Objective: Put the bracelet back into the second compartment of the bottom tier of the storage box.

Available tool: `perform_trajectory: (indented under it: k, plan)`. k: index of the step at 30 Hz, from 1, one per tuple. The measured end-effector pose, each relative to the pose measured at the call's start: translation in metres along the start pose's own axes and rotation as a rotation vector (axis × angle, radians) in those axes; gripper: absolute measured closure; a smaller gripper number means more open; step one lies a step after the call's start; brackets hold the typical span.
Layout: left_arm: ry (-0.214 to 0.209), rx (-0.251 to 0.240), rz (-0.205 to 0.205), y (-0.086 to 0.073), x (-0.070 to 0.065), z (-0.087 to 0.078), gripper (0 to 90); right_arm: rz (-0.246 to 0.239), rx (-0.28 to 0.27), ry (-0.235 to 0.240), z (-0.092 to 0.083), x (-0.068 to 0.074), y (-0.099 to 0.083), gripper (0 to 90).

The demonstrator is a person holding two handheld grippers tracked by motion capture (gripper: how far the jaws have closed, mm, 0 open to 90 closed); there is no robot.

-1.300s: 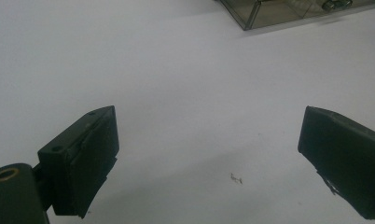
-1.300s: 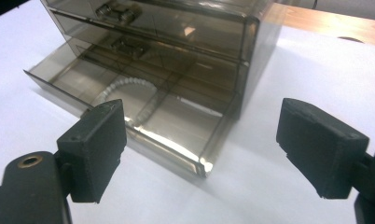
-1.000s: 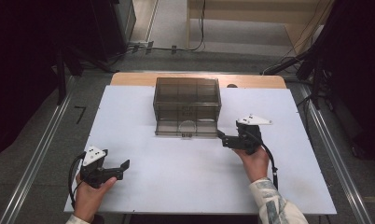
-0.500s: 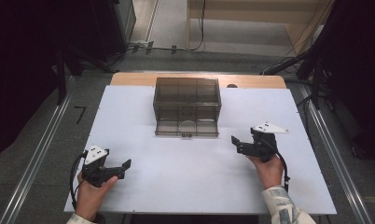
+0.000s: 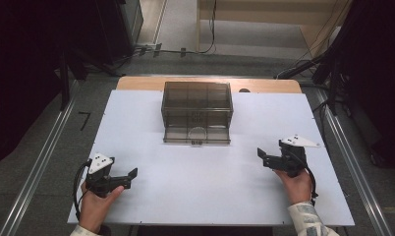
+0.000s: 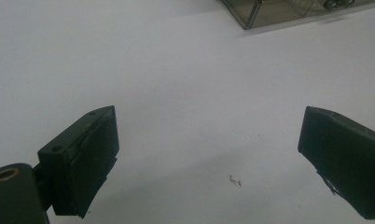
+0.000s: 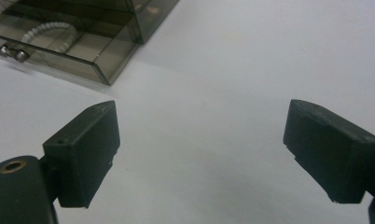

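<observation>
- White table top (image 5: 210, 191) on a wooden board, grey floor and dark equipment around, cables on the floor beyond
- Smoky clear drawer box (image 5: 197, 105) sits mid-table toward the far edge, its bottom drawer (image 5: 197, 135) pulled out, a white ring (image 5: 197, 132) inside
- No readable writing
- Left gripper (image 5: 129, 175) near-left, jaws spread, empty
- Right gripper (image 5: 262, 156) at right, jaws spread, empty

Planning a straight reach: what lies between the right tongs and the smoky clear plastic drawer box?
Nothing: only bare white tabletop separates the right tongs from the smoky clear plastic drawer box, as the high view and right gripper view show.
</observation>
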State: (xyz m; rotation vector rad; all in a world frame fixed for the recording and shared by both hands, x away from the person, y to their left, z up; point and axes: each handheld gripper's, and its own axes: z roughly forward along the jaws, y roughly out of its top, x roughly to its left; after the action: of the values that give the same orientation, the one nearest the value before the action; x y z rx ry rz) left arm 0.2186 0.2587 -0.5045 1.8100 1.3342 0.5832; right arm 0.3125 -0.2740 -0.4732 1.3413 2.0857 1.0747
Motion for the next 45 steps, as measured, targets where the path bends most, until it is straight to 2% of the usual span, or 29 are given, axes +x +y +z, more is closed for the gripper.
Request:
perform_trajectory:
  k: [10, 24, 29, 35, 45]
  plan:
    - [0.000, 0.000, -0.001, 0.000, 0.000, 0.000, 5.8, -0.003, 0.007, -0.048, -0.012, -0.018, -0.013, 8.8]
    - [0.007, 0.003, -0.003, 0.000, 0.000, 0.001, 5.7, 0.026, 0.010, -0.100, -0.032, -0.043, -0.030, 8.7]
    - [0.013, 0.007, -0.003, 0.000, 0.000, 0.001, 5.7, 0.027, 0.022, -0.112, -0.035, -0.050, -0.035, 8.7]
    - [0.021, 0.012, -0.009, -0.001, 0.001, 0.002, 5.7, 0.025, 0.009, -0.115, -0.041, -0.056, -0.038, 8.8]
    - [0.044, 0.024, -0.021, -0.002, 0.002, 0.003, 5.5, 0.056, 0.015, -0.136, -0.052, -0.078, -0.051, 8.7]
